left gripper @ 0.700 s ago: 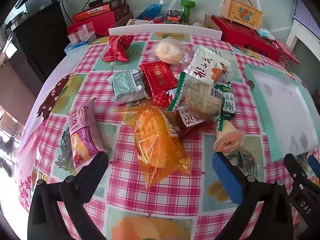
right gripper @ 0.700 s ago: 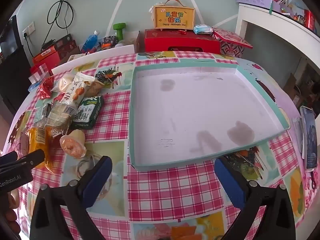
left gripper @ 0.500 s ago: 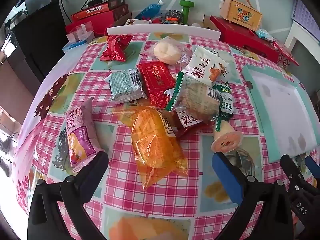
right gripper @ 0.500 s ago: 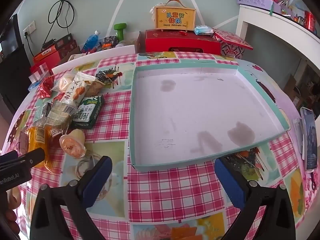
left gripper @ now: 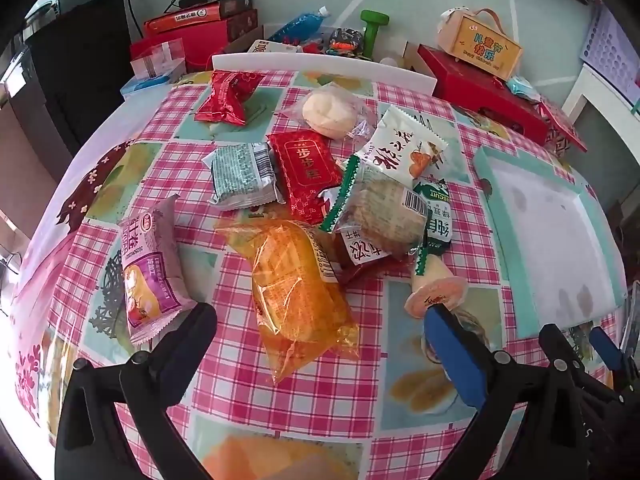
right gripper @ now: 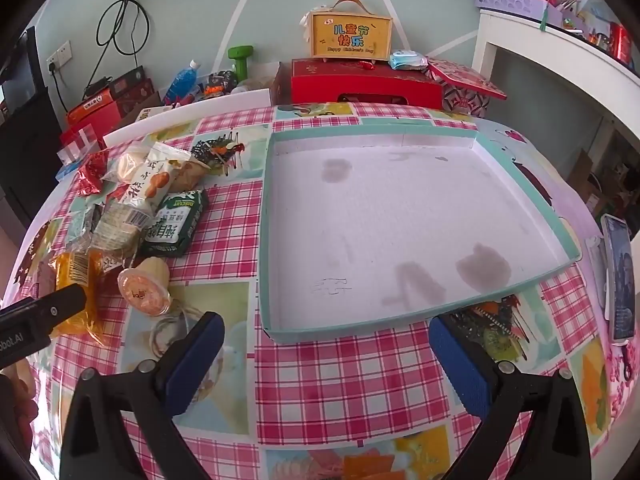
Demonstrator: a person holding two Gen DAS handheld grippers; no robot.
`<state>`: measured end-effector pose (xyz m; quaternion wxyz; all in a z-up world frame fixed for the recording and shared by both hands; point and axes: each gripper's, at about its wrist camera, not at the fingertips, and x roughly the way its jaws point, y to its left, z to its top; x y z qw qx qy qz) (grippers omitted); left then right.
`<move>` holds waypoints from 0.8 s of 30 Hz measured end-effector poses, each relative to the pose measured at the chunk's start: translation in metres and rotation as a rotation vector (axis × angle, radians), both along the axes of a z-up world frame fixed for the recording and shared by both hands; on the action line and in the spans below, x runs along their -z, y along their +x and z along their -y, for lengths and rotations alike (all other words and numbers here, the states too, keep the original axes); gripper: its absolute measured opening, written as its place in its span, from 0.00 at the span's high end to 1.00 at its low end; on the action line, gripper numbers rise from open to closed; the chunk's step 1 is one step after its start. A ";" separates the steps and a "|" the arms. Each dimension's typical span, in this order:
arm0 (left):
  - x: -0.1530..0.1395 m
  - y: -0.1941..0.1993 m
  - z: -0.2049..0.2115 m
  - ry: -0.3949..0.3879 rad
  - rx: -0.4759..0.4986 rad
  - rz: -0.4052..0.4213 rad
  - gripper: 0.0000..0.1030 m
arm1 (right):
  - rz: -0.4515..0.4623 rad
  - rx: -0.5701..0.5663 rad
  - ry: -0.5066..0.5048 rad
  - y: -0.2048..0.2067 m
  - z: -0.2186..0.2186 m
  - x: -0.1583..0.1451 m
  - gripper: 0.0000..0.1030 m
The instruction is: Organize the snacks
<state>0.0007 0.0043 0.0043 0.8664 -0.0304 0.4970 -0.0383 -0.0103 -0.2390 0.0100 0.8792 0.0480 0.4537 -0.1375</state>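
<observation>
A heap of wrapped snacks lies on the checked tablecloth. The orange packet (left gripper: 298, 294) is nearest, between my left gripper's (left gripper: 316, 334) open jaws but a little ahead of them, untouched. A purple packet (left gripper: 148, 272) lies beside the left finger, and a jelly cup (left gripper: 436, 290) touches the right finger's tip in the picture. Behind are a clear cracker packet (left gripper: 386, 210), a red packet (left gripper: 306, 170) and a grey-green packet (left gripper: 242, 174). My right gripper (right gripper: 326, 338) hovers open and empty before the shallow teal-rimmed tray (right gripper: 532, 208), which holds nothing. The jelly cup (right gripper: 146, 288) lies to its left.
Red boxes (right gripper: 364, 80), a yellow gift box (right gripper: 350, 36), a blue bottle (right gripper: 182, 80) and a green dumbbell (right gripper: 242, 60) stand behind the table. A phone (right gripper: 618, 280) lies at the table's right edge. A white shelf stands at the right.
The left gripper has drifted slightly left and closer over the snack heap. The right gripper has hardly moved. Both stay open.
</observation>
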 end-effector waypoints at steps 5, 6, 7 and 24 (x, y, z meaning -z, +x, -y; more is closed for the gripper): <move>0.001 0.001 0.001 0.008 0.001 -0.009 0.00 | 0.001 0.001 0.000 0.000 0.000 0.000 0.00; 0.002 0.002 0.002 0.016 0.004 -0.012 0.00 | 0.002 0.000 -0.001 -0.001 0.000 0.000 0.00; 0.003 0.002 0.002 0.024 0.006 -0.015 0.00 | 0.001 -0.001 -0.001 0.000 0.000 0.000 0.00; 0.005 0.000 0.008 0.046 0.039 -0.024 0.00 | -0.010 -0.002 -0.005 0.000 -0.001 0.003 0.00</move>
